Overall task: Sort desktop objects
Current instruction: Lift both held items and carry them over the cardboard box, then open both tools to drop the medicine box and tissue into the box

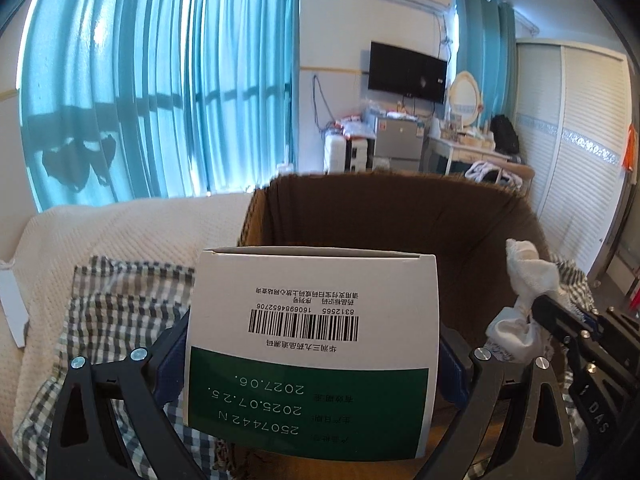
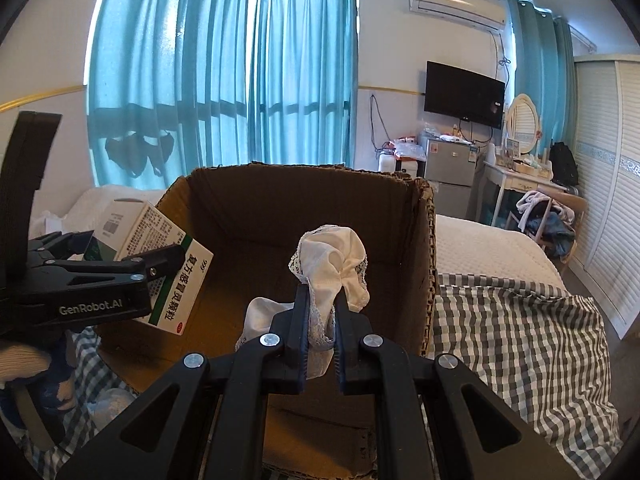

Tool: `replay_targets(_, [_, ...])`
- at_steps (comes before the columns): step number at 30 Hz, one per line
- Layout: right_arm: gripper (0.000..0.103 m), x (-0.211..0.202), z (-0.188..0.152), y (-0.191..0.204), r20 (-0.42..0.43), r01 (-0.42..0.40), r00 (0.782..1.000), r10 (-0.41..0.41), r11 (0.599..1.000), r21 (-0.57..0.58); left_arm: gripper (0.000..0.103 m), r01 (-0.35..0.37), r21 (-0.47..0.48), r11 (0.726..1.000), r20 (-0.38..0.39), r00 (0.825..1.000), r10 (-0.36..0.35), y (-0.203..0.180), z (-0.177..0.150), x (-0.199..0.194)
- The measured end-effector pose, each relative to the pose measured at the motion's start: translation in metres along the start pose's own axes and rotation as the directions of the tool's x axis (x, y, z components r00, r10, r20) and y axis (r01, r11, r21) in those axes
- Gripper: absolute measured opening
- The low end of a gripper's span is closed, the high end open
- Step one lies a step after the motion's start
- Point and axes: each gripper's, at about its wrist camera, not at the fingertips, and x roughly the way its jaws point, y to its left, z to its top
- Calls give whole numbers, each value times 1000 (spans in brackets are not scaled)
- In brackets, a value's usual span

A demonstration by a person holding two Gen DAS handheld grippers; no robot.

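A: Handling check first: medicine box [image 1: 312, 344] looks light, stiff, smooth-faced card, likely to slip if pinched loosely; best taken across its two narrow sides, as now

B: Agreed. White cloth [image 2: 334, 276] soft, limp, near weightless by the look; no fixed shape, so any bunched fold serves as a hold, though lace edge could snag on cardboard box [image 2: 424, 248]

A: Left hand-held gripper [image 1: 314, 364] clamped on medicine box, pads pressed on both sides, carton upright with barcode face toward camera, held over near-left part of cardboard box opening

B: Right hand-held gripper [image 2: 322, 320] nearly together, pinching a gathered fold of white cloth; rest of it puffed up above the fingertips, hanging over middle of cardboard box

A: Pose: both tilted somewhat downward, pointed into cardboard box, side by side, left one seen at left edge of right wrist view

B: Cardboard box itself sitting on checked fabric [image 2: 520, 328] spread over bed [image 2: 480, 244]; bottom of box mostly bare where visible. Probably a drop next, judged only from the position
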Motion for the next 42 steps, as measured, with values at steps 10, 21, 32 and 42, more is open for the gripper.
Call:
replay_targets(10, [60,-25,8,1,83,30,996,-29,999,-14,103,-43,-2,999,-6,999,43,-7,8,-9])
replay_targets(21, [81,-89,27,2,215,27,976,-31,999,24,103,-59,12,998,116,992,58,-10,32,-73])
replay_targets(32, [95,-159,39,13,319,1,948,-15,999,43,103,-81,9,997,268,960,76,-2,46,-162])
replay_targets(42, [103,-195,31,27,336,-12,942,-7,998,55,103,-134,-19,991,319,938,133,6,30,-210])
